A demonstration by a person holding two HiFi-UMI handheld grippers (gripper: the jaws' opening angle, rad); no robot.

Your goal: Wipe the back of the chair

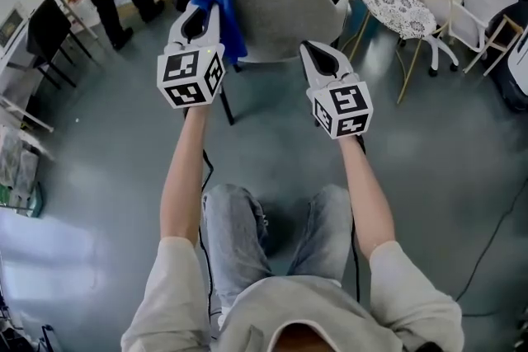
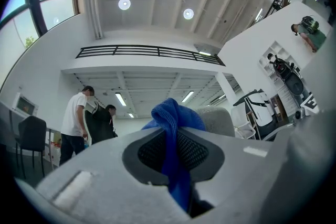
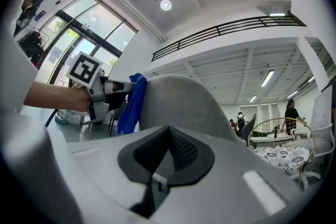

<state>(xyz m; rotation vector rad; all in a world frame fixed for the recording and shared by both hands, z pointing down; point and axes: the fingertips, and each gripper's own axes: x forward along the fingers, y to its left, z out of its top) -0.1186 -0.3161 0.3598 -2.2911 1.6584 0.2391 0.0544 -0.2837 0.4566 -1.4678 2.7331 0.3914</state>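
Jaws of the left gripper (image 1: 198, 16) are clamping a blue cloth (image 1: 224, 12) that is hanging at the left edge of the grey chair (image 1: 285, 16) back, while those of the right gripper (image 1: 320, 55) are sitting together, gripping nothing, near the chair.

Two grippers: left gripper (image 1: 196, 19), right gripper (image 1: 316, 58). One blue cloth (image 1: 224, 8). One grey chair (image 1: 285, 16) just ahead.
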